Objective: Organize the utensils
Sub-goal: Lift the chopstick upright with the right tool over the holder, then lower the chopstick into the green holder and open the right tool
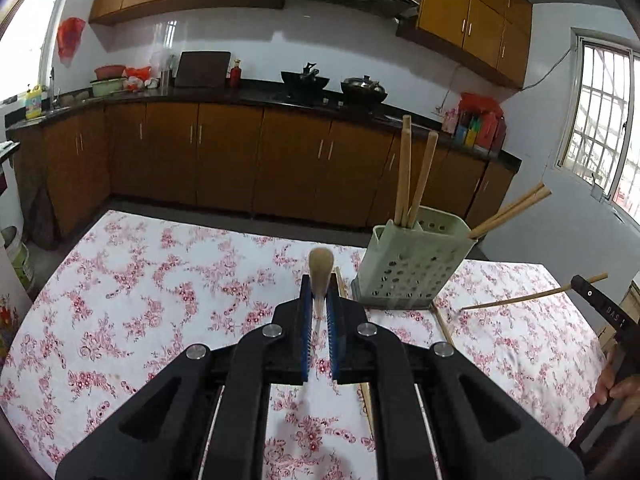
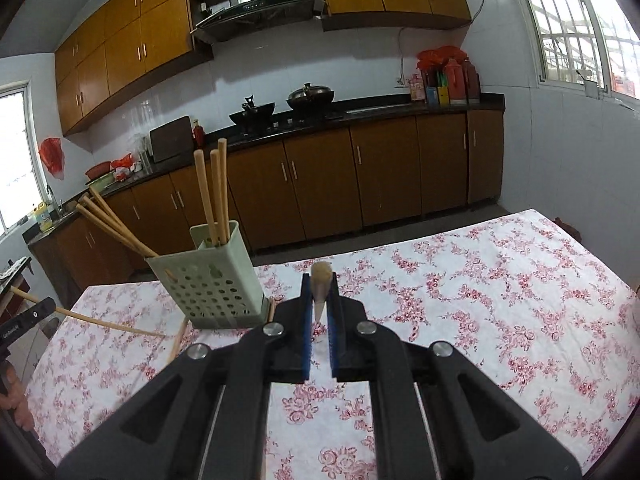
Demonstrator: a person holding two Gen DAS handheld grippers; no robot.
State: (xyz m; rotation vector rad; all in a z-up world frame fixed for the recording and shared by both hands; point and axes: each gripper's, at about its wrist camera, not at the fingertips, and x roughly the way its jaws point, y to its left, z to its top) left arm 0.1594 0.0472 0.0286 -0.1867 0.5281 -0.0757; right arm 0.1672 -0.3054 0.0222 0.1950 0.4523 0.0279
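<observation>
My left gripper (image 1: 320,286) is shut on a wooden chopstick (image 1: 321,264) that points straight ahead, above the floral tablecloth. My right gripper (image 2: 321,286) is likewise shut on a chopstick (image 2: 321,276) seen end-on. A pale green perforated utensil holder (image 1: 412,268) (image 2: 212,276) stands on the table between the two grippers, ahead of both. Upright chopsticks (image 1: 404,172) (image 2: 212,192) and leaning chopsticks (image 1: 508,212) (image 2: 108,220) stick out of it. In the left wrist view the right gripper's tip (image 1: 588,290) carries its chopstick (image 1: 532,298) at the right edge.
Loose chopsticks (image 1: 442,324) (image 2: 180,340) lie on the floral tablecloth (image 1: 140,300) (image 2: 480,300) by the holder's base. A hand (image 1: 616,388) grips the right tool. Beyond the table's far edge run brown cabinets and a dark counter (image 1: 240,92) with woks.
</observation>
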